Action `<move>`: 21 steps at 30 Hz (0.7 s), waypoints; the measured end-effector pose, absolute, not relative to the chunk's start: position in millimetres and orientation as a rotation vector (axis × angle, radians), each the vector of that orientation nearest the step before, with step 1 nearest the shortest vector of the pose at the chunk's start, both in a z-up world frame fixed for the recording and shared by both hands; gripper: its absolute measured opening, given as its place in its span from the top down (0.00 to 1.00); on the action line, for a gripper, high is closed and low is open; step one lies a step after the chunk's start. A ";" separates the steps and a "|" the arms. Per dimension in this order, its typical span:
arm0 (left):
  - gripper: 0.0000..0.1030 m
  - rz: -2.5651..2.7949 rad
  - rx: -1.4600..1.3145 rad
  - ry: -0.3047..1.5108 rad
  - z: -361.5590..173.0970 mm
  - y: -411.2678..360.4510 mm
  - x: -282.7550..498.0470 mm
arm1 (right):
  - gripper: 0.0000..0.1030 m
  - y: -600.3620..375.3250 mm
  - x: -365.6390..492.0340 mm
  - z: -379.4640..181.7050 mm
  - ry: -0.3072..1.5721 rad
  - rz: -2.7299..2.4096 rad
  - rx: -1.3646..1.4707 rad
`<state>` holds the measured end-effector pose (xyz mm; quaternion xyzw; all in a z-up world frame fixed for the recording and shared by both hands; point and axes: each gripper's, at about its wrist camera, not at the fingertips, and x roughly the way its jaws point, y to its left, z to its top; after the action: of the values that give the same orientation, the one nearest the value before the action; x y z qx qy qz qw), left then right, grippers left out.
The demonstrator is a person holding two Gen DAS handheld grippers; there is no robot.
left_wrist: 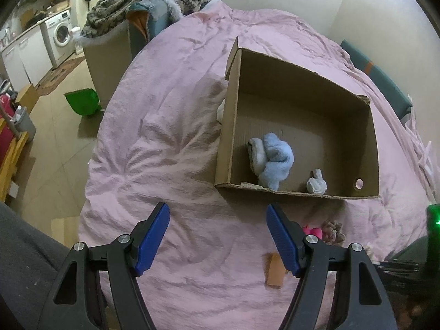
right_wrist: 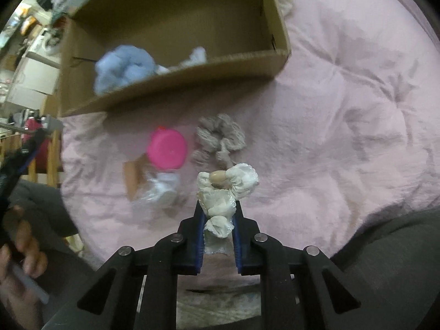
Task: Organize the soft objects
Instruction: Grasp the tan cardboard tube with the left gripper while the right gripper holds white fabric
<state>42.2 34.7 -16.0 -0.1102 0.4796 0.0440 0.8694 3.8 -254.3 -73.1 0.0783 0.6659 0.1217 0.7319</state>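
A white scrunchie (right_wrist: 224, 195) is pinched between the right gripper's (right_wrist: 218, 220) fingers, held above the pink quilt (right_wrist: 343, 110). Just beyond lie a beige scrunchie (right_wrist: 220, 137) and a pink object (right_wrist: 166, 148), then the box (left_wrist: 368, 148) holding blue socks (left_wrist: 272, 159). The left gripper (left_wrist: 217, 231) hangs spread wide above the quilt, near the box.

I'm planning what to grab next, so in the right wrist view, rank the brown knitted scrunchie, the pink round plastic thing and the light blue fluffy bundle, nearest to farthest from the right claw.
1. Brown knitted scrunchie, just ahead of the right claw.
2. Pink round plastic thing, ahead to the left, nearly as close.
3. Light blue fluffy bundle, farthest, inside the cardboard box.
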 end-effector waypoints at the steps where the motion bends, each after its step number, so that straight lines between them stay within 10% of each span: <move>1: 0.32 0.092 -0.236 1.009 -16.9 35.1 42.6 | 0.82 -257.4 2.9 -65.9 1.440 0.287 0.187; 21: 0.45 -0.150 -0.185 1.265 -71.4 -16.0 45.7 | 0.82 -269.6 14.3 -27.6 1.128 0.379 0.319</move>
<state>45.7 -16.0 -71.4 -0.0862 0.5896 -0.0700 0.8000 14.3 -269.6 -27.6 0.1498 0.5290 0.1779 0.8161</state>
